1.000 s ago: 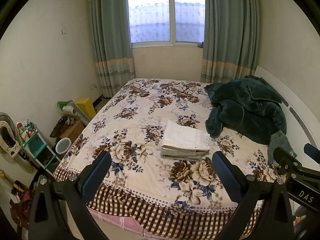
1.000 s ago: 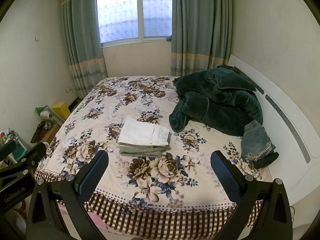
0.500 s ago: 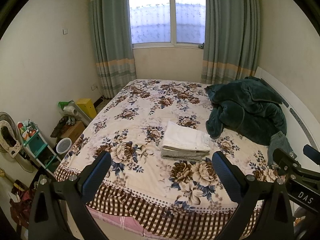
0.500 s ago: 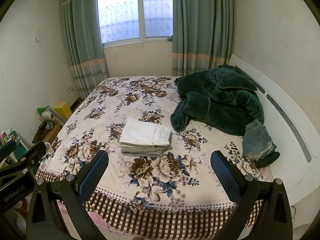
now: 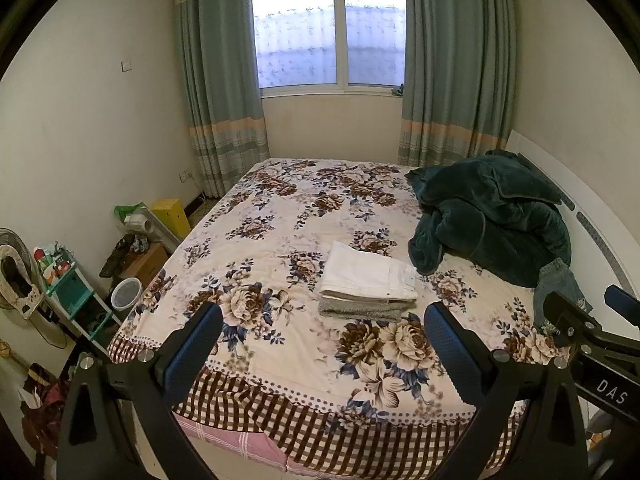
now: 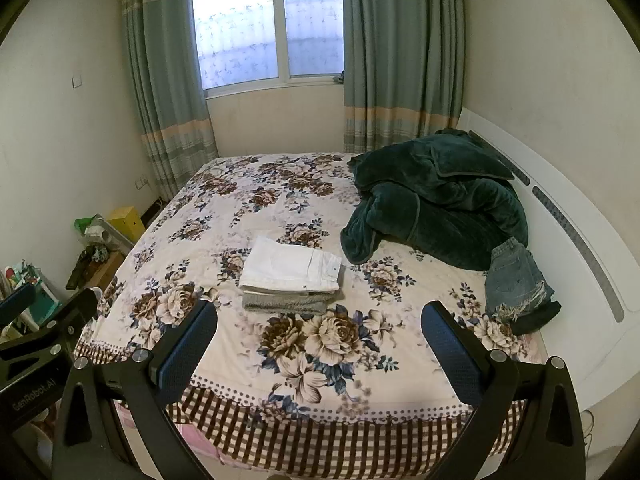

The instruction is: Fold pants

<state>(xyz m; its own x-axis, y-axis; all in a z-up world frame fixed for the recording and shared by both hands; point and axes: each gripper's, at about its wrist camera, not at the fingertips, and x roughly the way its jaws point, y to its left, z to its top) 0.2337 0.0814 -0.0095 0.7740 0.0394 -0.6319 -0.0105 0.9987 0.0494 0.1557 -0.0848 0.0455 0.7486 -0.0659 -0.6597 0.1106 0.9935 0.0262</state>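
The left gripper and the right gripper both hang off the near edge of the bed, jaws spread wide and holding nothing. Folded white pants sit stacked on a folded grey garment mid-bed, slightly right of centre in the left wrist view, slightly left of centre in the right.

The left wrist view alone shows the floor clutter along the left wall in full: a teal shelf rack, a white bin, a cardboard box and a fan. The right wrist view alone shows the whole pair of frayed denim shorts lying at the right edge against the white headboard; from the left they are mostly hidden behind the other gripper's body.

A heaped dark green blanket fills the far right of the bed, its hanging corner just beside the pants. The floral sheet is bare on the near strip, the whole left half and the far end toward the curtains.
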